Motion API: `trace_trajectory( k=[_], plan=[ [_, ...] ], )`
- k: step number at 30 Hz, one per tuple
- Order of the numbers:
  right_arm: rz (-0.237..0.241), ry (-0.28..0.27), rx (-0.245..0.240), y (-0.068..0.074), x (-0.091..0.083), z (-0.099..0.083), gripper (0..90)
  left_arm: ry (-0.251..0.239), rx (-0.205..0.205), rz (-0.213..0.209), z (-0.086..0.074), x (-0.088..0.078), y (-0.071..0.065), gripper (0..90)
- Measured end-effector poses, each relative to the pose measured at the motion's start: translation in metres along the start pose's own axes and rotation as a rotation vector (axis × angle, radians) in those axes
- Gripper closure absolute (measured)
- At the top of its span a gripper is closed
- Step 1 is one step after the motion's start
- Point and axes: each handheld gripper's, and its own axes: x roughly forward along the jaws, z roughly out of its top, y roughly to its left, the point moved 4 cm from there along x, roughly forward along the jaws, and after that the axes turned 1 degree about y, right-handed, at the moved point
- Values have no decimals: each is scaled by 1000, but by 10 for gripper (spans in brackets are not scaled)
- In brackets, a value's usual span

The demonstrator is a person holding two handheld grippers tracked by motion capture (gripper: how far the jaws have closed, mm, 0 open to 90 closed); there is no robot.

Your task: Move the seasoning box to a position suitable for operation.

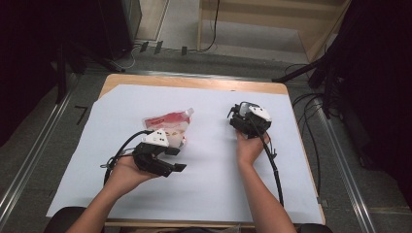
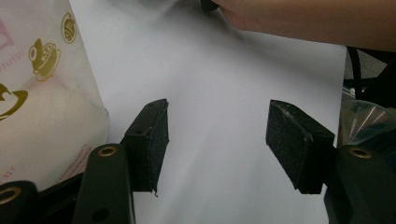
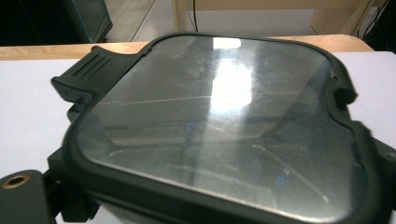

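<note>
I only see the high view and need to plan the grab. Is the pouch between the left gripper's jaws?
Observer: No. The left gripper is open over bare white paper; the pouch lies outside the jaw at that view's left.
Operator: What's in front of the right gripper?
Observer: A clear lid with a dark rim and ribbed tab, close to its camera. Whether it's gripped I can't tell.
</note>
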Motion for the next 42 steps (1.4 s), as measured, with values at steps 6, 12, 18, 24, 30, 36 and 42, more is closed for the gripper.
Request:
trace_trajectory(
  k=[6,12,18,24,30,36,42],
  plan=[
    [-3,-15,4,0,3,-1,69,11,9,-1,0,2,-1,404],
    [-13,-24,4,0,6,-2,75,12,8,-9,0,2,-2,404],
    [-28,-20,-11,1,5,-1,99,8,8,-7,0,2,-3,403],
    [-18,-6,-55,-1,3,-1,119,11,10,-12,1,2,-2,403],
    [22,19,-72,-5,0,1,127,13,7,-14,1,4,-3,403],
    [59,36,-85,-9,-7,4,129,10,-13,-27,1,3,-2,400],
    [142,47,-133,-10,-24,13,130,14,-21,-26,1,4,-1,400]
  ],
)
